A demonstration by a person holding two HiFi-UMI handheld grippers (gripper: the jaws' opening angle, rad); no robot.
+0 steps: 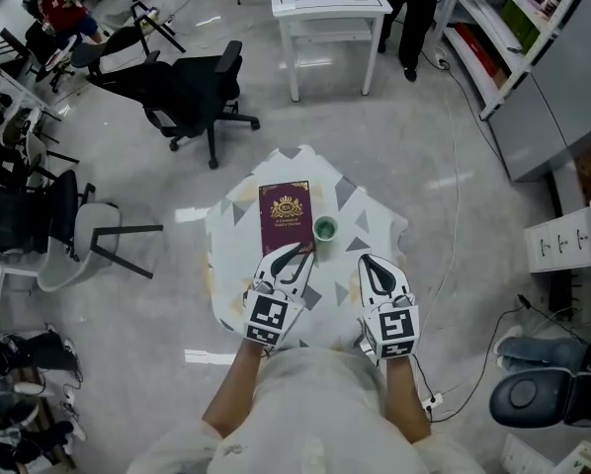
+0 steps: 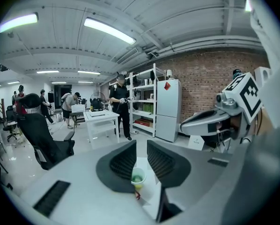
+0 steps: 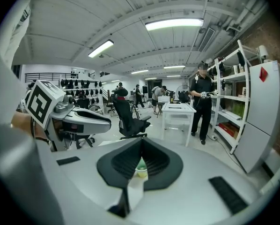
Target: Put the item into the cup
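A small green cup stands on the little cloth-covered table, just right of a maroon book. My left gripper lies over the book's near right corner, its tips close to the cup on the near-left side. In the left gripper view the left gripper is open by a narrow gap, and the cup shows through it. A small red bit lies just before the cup; I cannot tell what it is. My right gripper is shut and empty, near-right of the cup.
The table is small, with floor all round it. A black office chair and a white table stand beyond, shelving at the far right. A person stands by the shelves.
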